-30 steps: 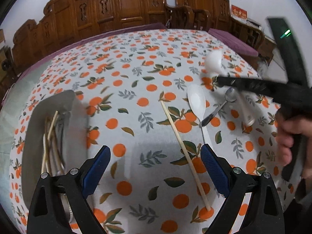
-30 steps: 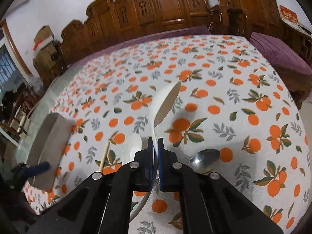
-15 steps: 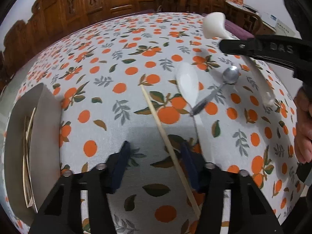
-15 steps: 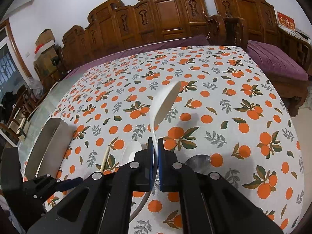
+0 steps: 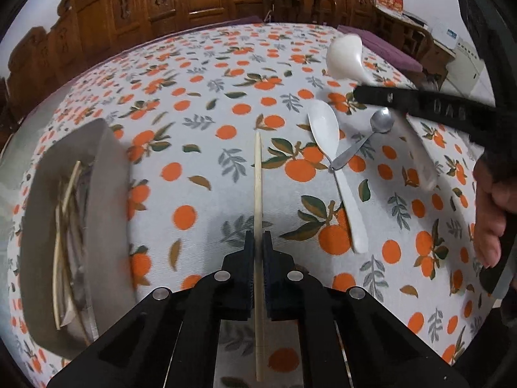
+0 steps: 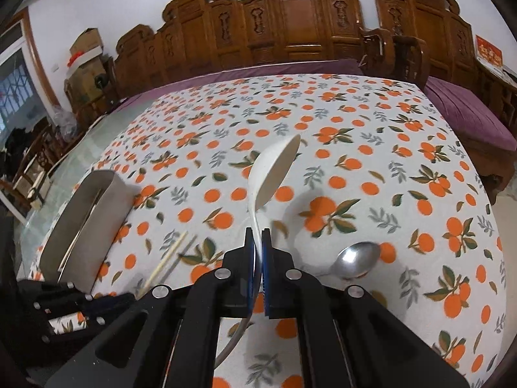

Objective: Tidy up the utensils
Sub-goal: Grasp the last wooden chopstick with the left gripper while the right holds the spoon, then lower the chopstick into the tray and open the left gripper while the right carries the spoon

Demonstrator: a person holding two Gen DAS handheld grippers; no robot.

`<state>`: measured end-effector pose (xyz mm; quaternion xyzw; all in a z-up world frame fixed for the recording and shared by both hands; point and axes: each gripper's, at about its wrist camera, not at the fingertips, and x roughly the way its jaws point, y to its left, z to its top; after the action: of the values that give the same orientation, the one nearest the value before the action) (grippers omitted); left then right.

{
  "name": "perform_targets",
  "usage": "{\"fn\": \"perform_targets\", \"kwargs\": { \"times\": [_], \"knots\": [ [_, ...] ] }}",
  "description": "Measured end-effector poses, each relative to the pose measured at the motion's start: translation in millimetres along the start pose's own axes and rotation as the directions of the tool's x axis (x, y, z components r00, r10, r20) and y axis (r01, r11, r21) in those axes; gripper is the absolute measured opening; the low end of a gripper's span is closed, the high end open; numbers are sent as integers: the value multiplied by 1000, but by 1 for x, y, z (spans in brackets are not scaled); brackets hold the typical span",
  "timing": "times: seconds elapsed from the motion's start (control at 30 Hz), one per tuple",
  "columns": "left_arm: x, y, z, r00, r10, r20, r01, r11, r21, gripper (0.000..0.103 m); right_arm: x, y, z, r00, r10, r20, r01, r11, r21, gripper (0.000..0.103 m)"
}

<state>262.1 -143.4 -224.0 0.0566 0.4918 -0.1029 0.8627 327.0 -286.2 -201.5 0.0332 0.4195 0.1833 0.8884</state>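
My left gripper (image 5: 257,242) is shut on a pale wooden chopstick (image 5: 258,174) that runs straight ahead over the orange-print tablecloth. To its right lie a flat white spoon (image 5: 326,135) and a small metal spoon (image 5: 381,123) whose handle crosses it. My right gripper (image 6: 257,239) is shut on the handle of a white ladle (image 6: 274,171), held above the cloth; in the left wrist view the ladle (image 5: 345,58) hangs at upper right. The metal spoon (image 6: 357,258) lies just right of my right gripper. The chopstick (image 6: 168,258) shows at lower left there.
A grey oblong holder (image 5: 106,200) with several chopsticks and utensils inside stands at the left; the holder (image 6: 93,213) is at the left of the right wrist view too. A person's hand (image 5: 491,213) grips the right tool. Carved wooden chairs (image 6: 290,26) line the far table edge.
The left gripper's jaws went from wide open to closed around the chopstick. The right gripper kept hold of the ladle and drifted slightly sideways.
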Motion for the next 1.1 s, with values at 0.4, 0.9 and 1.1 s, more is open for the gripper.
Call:
{"fn": "perform_targets", "kwargs": {
  "times": [0.4,0.9,1.1],
  "knots": [
    [-52,33,2,996,17,84,-16,1000,-11,4,-10,44,-16,1000,7,-4,-7,996,-86,5],
    [-86,98,13,989,54,138,-46,997,-61,4,-22,96,-24,999,47,11,-44,979,-201,5],
    [-76,130,16,990,73,118,-66,996,-60,4,-22,108,-25,998,64,12,-60,972,-228,5]
  ]
}}
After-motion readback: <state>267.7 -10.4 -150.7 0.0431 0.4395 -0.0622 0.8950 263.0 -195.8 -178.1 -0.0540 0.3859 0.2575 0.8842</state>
